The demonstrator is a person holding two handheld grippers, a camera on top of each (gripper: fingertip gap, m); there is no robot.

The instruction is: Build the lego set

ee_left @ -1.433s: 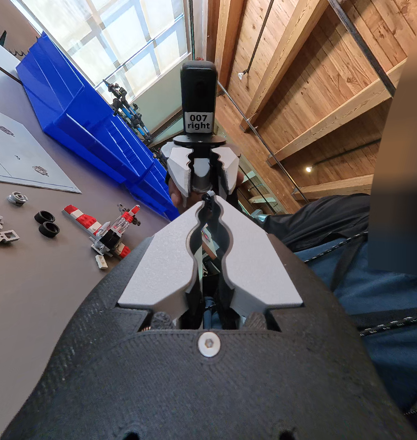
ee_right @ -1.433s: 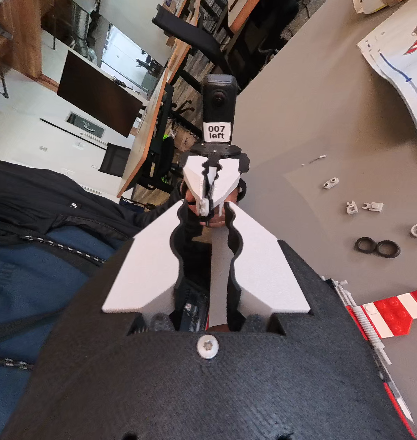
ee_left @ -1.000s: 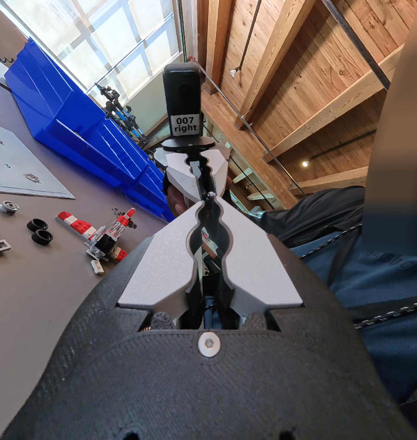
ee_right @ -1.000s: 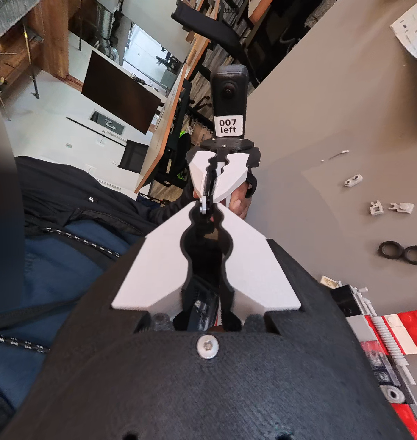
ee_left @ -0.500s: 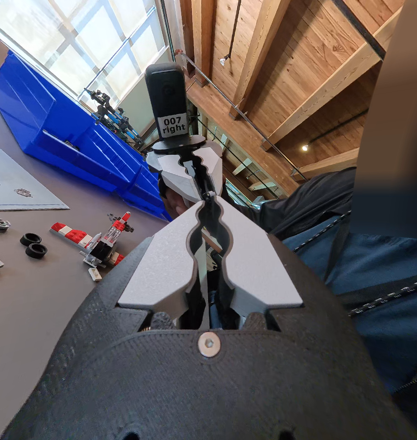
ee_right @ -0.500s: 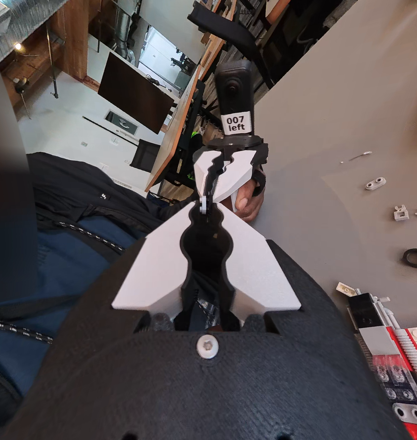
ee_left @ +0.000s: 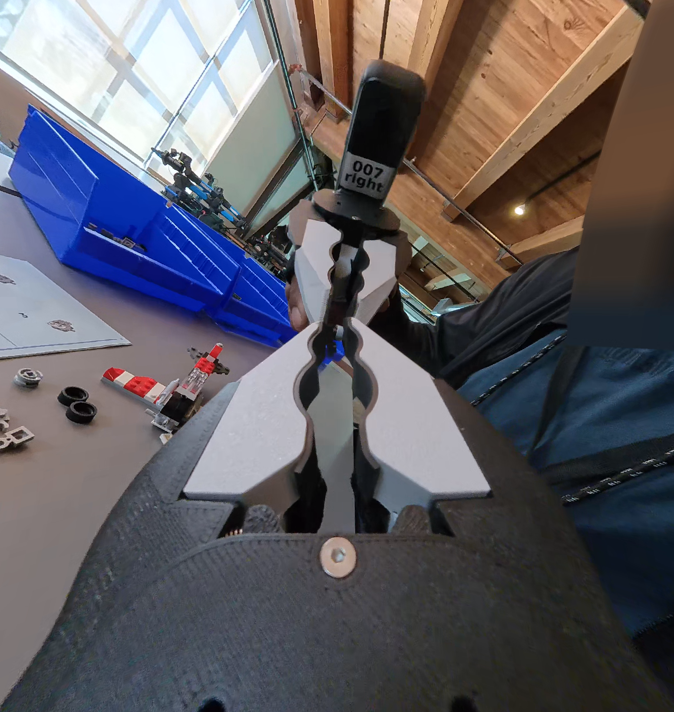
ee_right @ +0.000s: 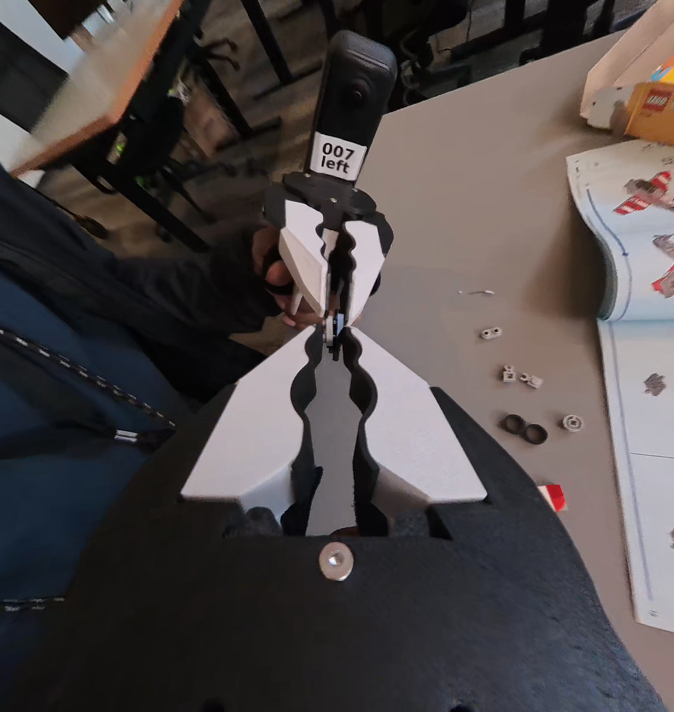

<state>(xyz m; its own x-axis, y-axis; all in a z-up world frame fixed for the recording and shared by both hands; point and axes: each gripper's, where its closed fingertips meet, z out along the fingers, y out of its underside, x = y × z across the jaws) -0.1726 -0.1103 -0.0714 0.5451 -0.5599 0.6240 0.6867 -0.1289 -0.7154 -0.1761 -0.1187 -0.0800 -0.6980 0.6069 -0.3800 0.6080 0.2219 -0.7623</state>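
**Two tongs meeting tip to tip above the table**

I hold my left tongs (ee_left: 333, 327) and right tongs (ee_right: 333, 327) nose to nose in the air. Both are clenched on one small grey-and-black piece (ee_right: 333, 331) pinched between the four tips. The half-built red-and-white plane (ee_left: 173, 385) lies on the grey table (ee_left: 58, 501), near two black tyres (ee_left: 77, 404), loose grey bits (ee_right: 520, 377) and the open instruction booklet (ee_right: 655, 346).

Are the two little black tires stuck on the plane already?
No, the two black tires lie loose on the table, apart from the red and white plane.
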